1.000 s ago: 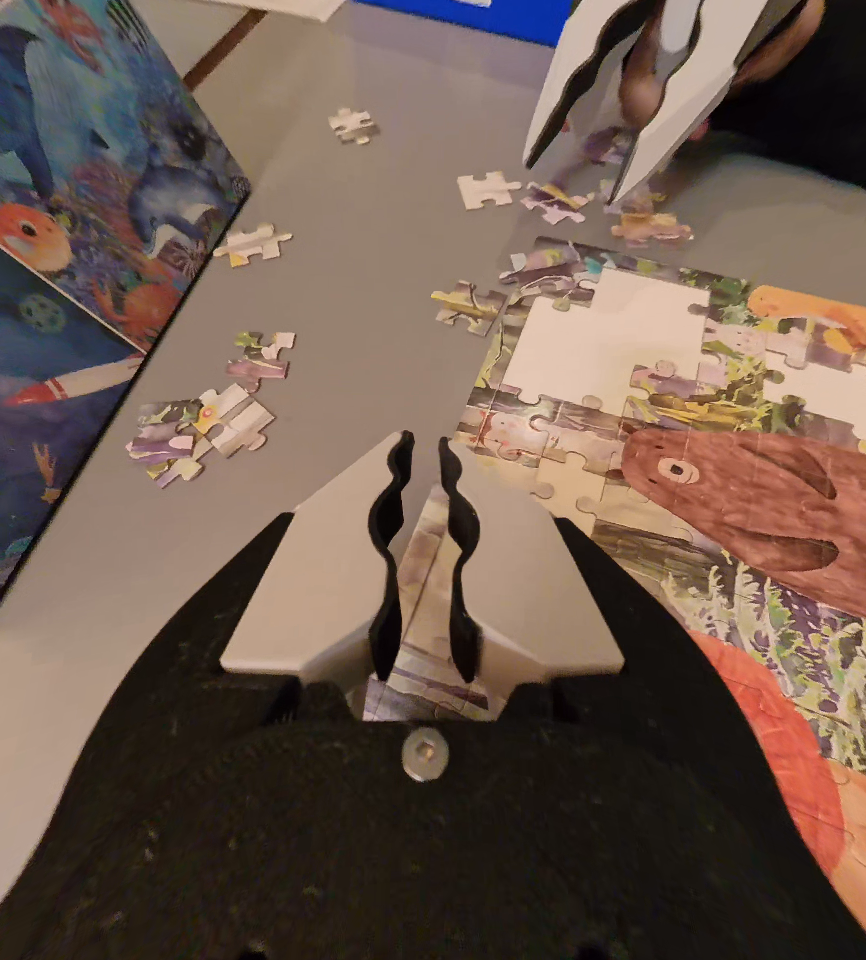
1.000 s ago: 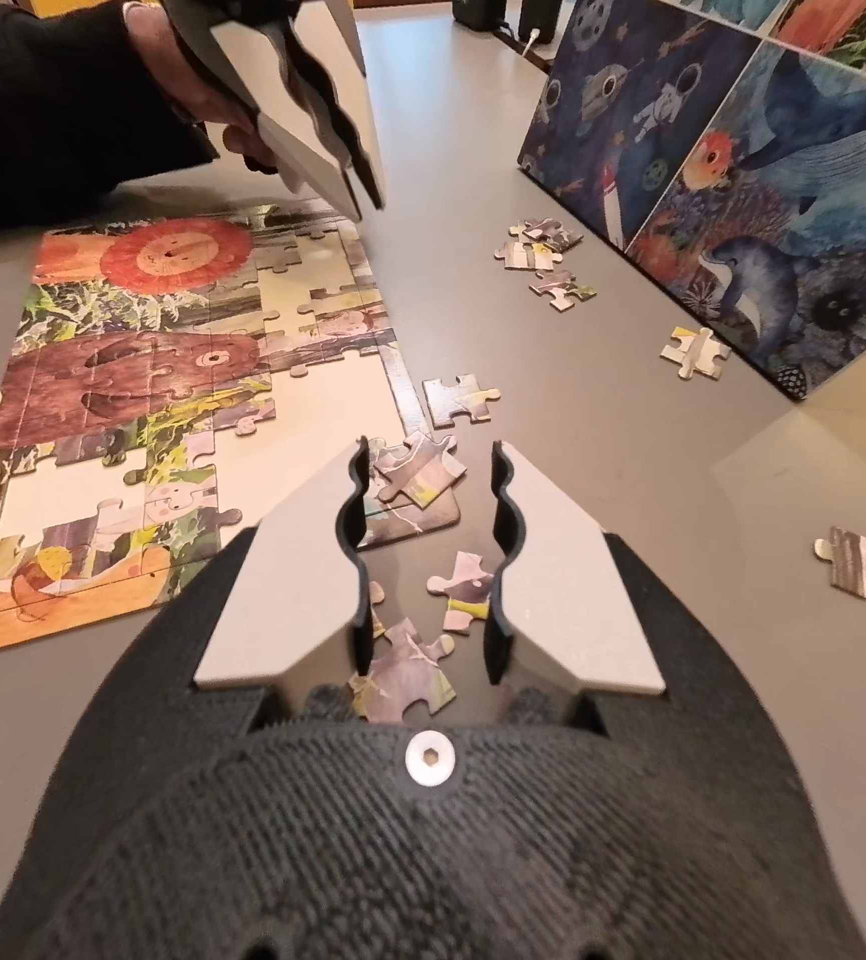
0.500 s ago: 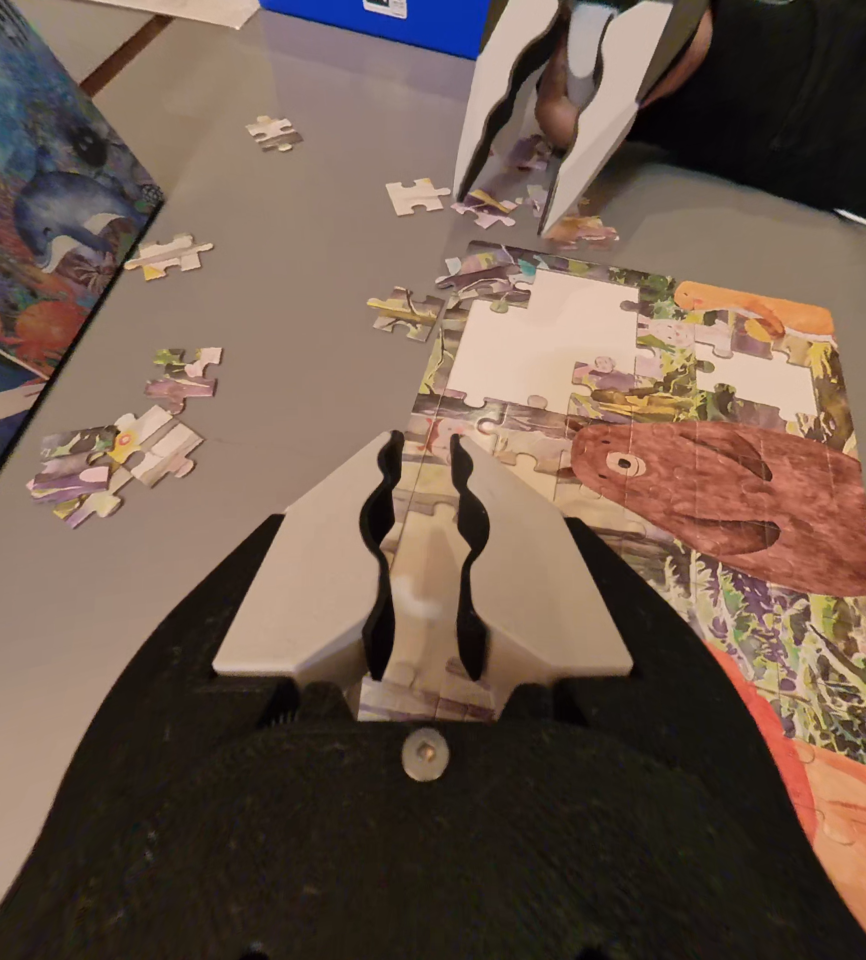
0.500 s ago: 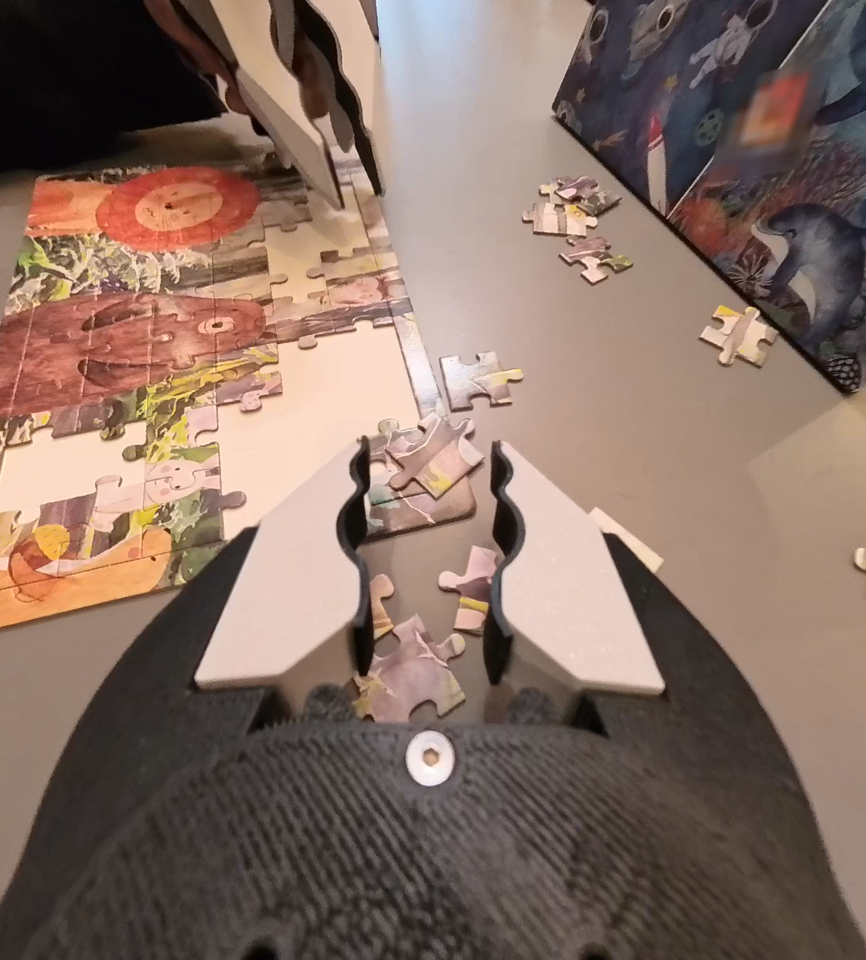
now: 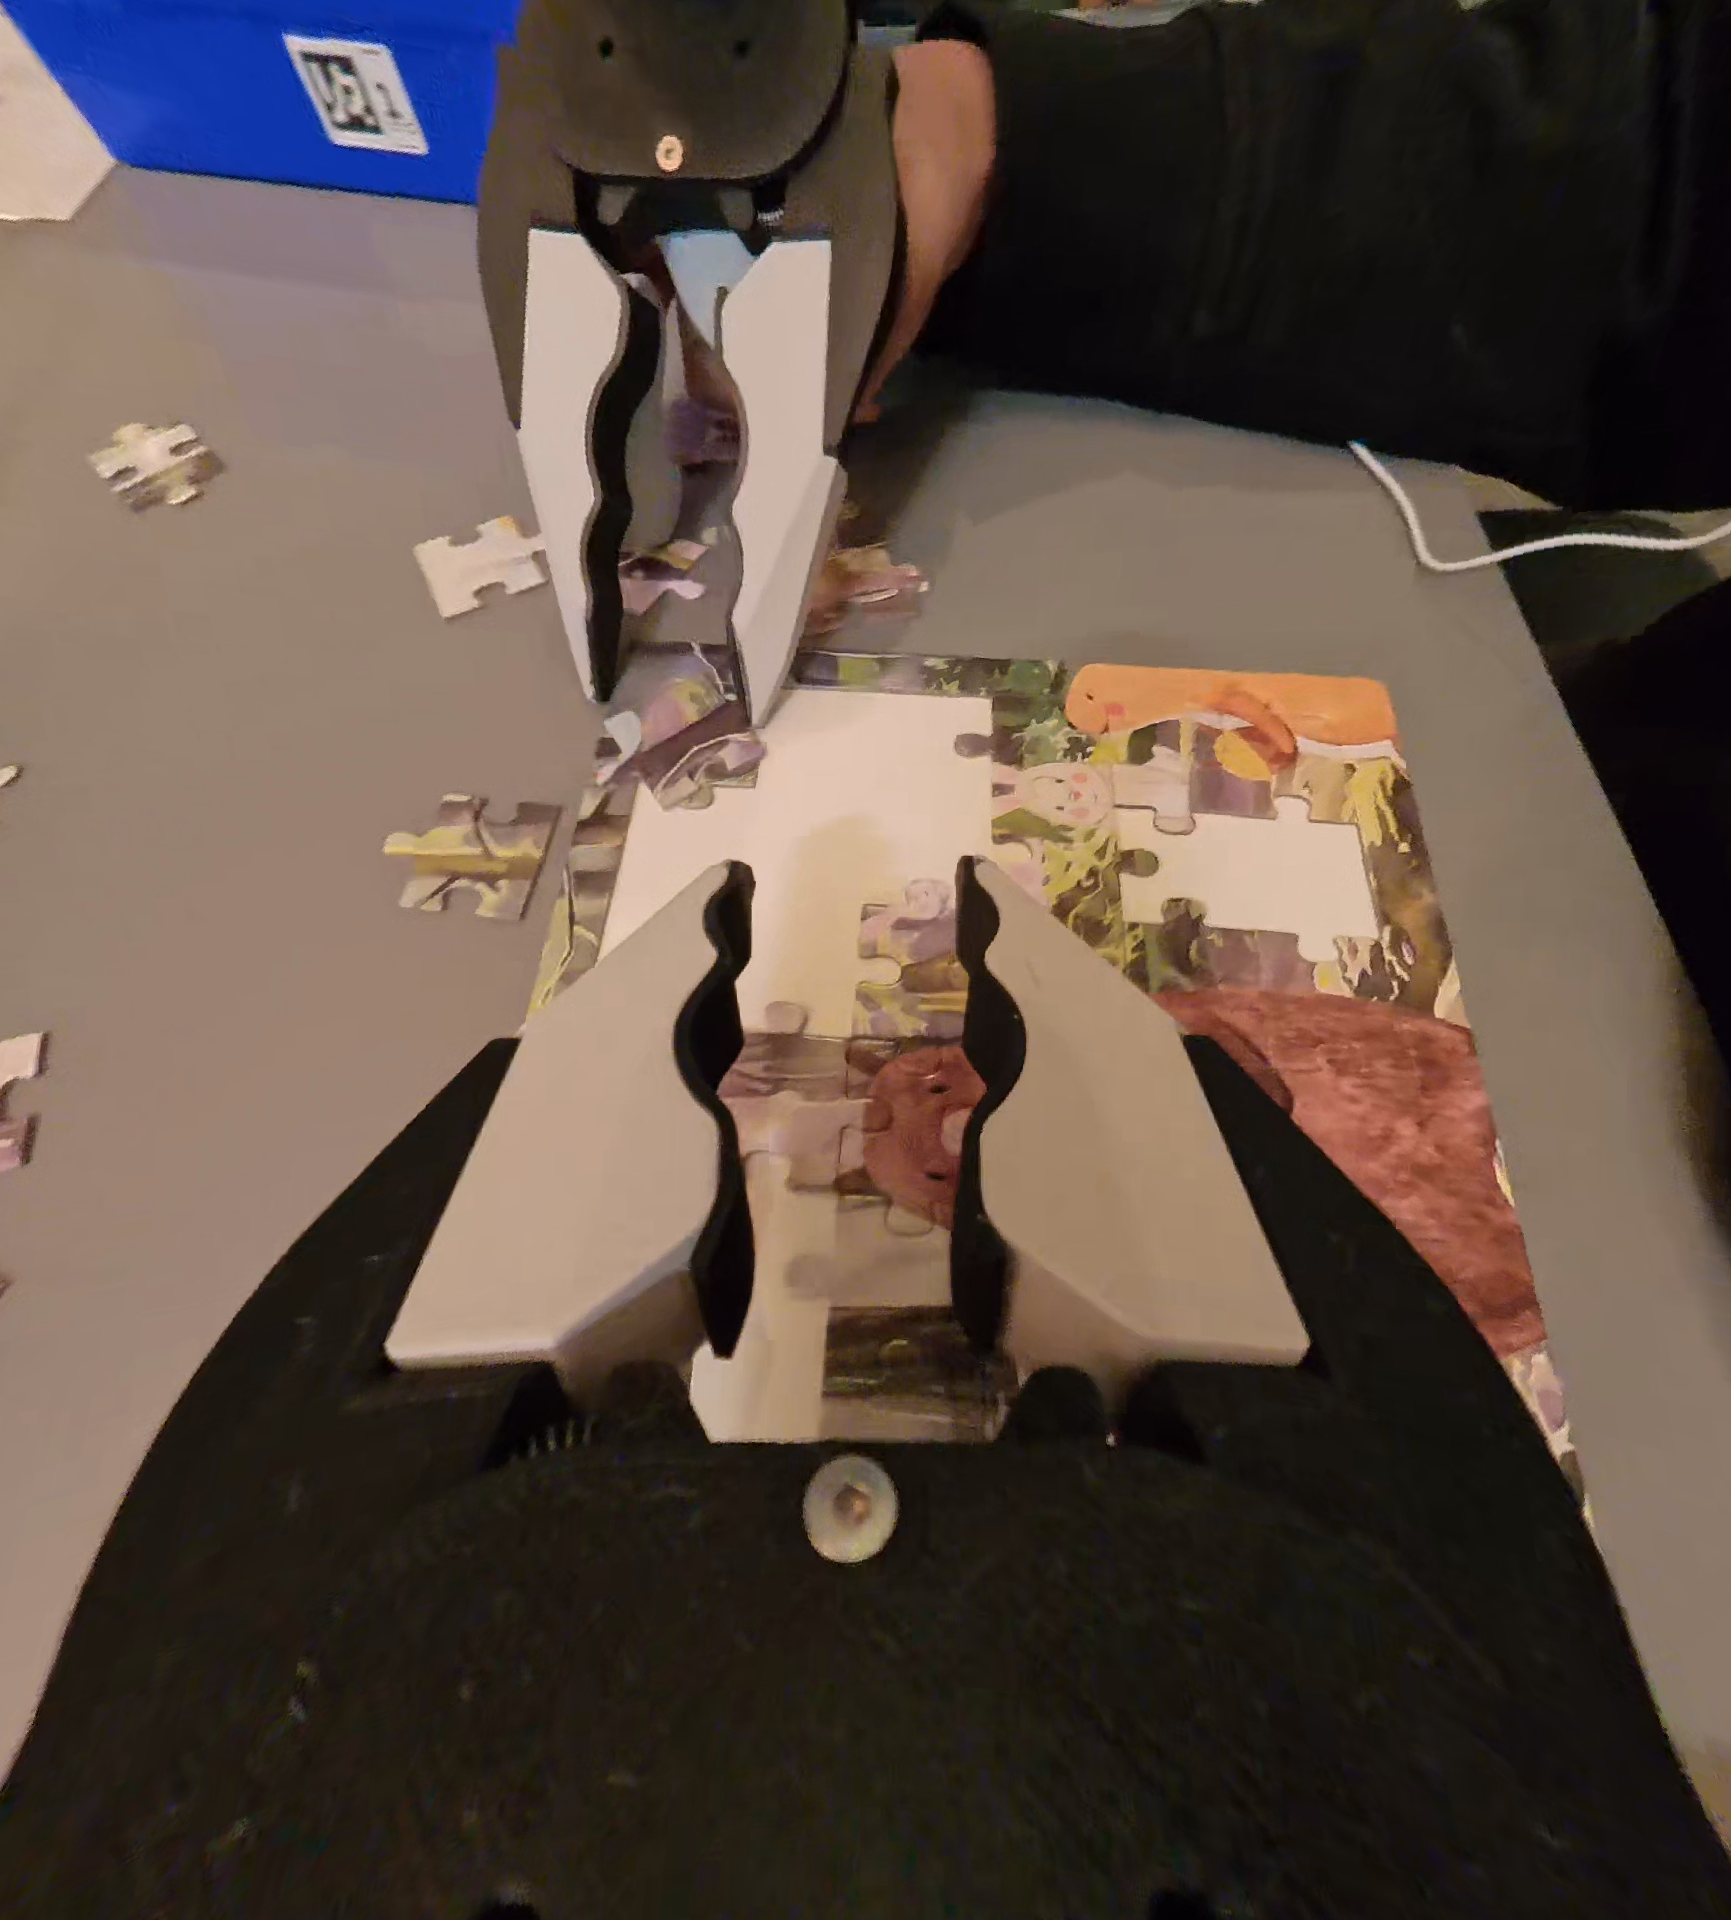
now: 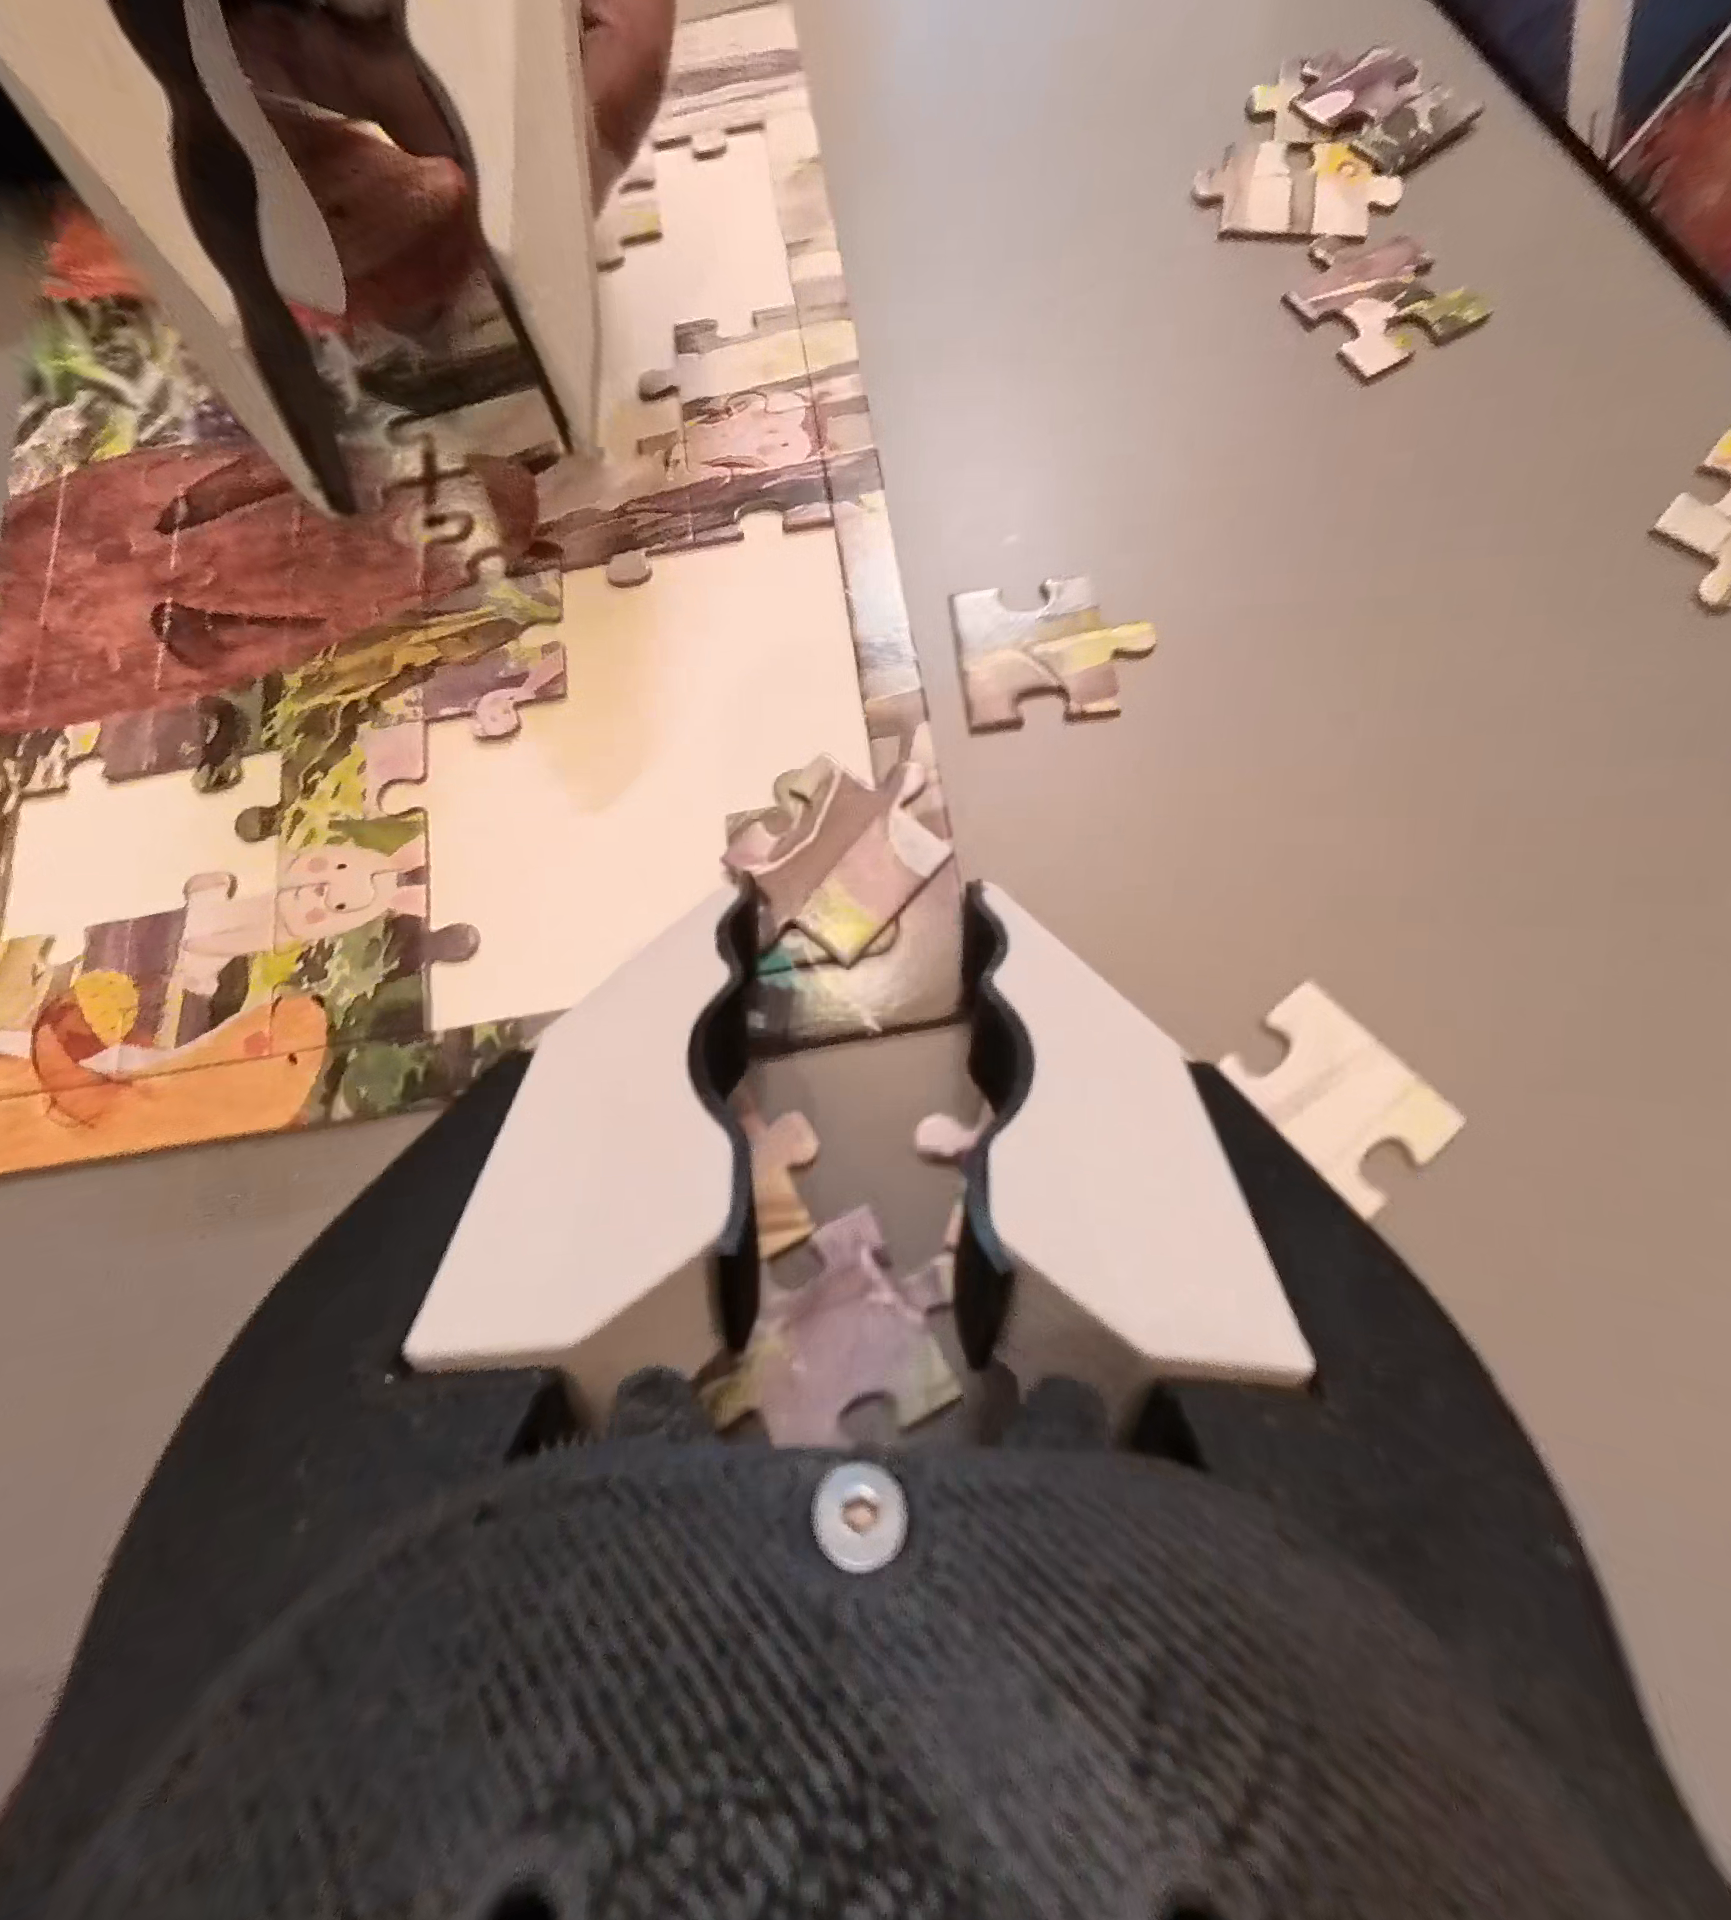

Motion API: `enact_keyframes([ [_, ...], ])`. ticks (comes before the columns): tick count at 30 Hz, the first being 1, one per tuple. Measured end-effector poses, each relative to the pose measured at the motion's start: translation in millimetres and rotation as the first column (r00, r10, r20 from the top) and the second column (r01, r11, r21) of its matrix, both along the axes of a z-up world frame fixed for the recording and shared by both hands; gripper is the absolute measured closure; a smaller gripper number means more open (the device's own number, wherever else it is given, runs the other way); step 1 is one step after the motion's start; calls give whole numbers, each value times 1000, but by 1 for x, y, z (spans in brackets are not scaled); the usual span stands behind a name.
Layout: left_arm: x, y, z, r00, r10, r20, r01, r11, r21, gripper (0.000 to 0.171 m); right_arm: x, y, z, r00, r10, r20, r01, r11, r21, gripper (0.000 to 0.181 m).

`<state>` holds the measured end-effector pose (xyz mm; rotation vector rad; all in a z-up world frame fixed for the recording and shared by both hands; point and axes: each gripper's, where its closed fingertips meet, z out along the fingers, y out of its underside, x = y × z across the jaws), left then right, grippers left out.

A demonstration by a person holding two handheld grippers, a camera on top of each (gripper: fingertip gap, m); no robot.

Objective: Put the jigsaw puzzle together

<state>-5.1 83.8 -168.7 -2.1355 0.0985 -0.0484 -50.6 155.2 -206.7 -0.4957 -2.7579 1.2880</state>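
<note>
The partly built jigsaw puzzle (image 5: 1360, 1091) lies flat on the grey table, with a brown animal, orange shapes and white gaps; it also shows in the right wrist view (image 6: 217, 582). My left gripper (image 5: 850, 883) is open and empty, low over the puzzle's left part, and shows again at the top left of the right wrist view (image 6: 456, 468). My right gripper (image 6: 861, 904) is open and empty, its tips at a loose purple piece (image 6: 835, 862) lying on the puzzle's corner. In the left wrist view the right gripper (image 5: 679, 686) points down at that piece (image 5: 684, 743).
Loose pieces lie on the table: one beside the puzzle edge (image 6: 1048, 655), a face-down white one (image 6: 1339, 1091), a cluster (image 6: 1328, 177), others under my right gripper (image 6: 840, 1340). A blue box (image 5: 248, 94), a white cable (image 5: 1567, 540), a black sleeve (image 5: 1360, 208) and picture boards (image 6: 1723, 208) border the area. The tips of one gripper are about 10 cm away from the tips of the other. The partly built jigsaw puzzle (image 5: 1360, 1091) is closer to my left gripper, around 10 cm from its tips; the right tips are 15 cm off. The right camera catches it too, in the right wrist view (image 6: 98, 644).
My left gripper has moved right, onto the puzzle, and its jaws have opened wider. My right gripper has moved forward to the loose piece on the puzzle's corner.
</note>
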Motion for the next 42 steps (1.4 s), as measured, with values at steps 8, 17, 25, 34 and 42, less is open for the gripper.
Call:
enact_keyframes([
  [8, 7, 12, -5, 998, 9, -68, -10, 1000, -19, 135, 12, 0, 16, 1000, -1, -29, -1, 998, -62, 137],
  [17, 0, 15, -14, 993, 49, -108, -54, 997, -46, 136, 14, -3, 5, 1000, -5, -25, 5, 1000, -5, 132],
  [25, -15, 12, -2, 984, 120, -135, -119, 993, 18, 142, 13, 17, -1, 999, -45, -16, 46, 997, 57, 128],
  [34, -24, 8, 1, 977, 158, -141, -154, 987, 38, 141, 1, 18, -2, 995, -84, -58, 87, 994, 61, 132],
  [42, -14, 18, 8, 970, 155, -189, -145, 987, 67, 137, -15, 12, 1, 976, -117, -186, 132, 988, 74, 138],
])
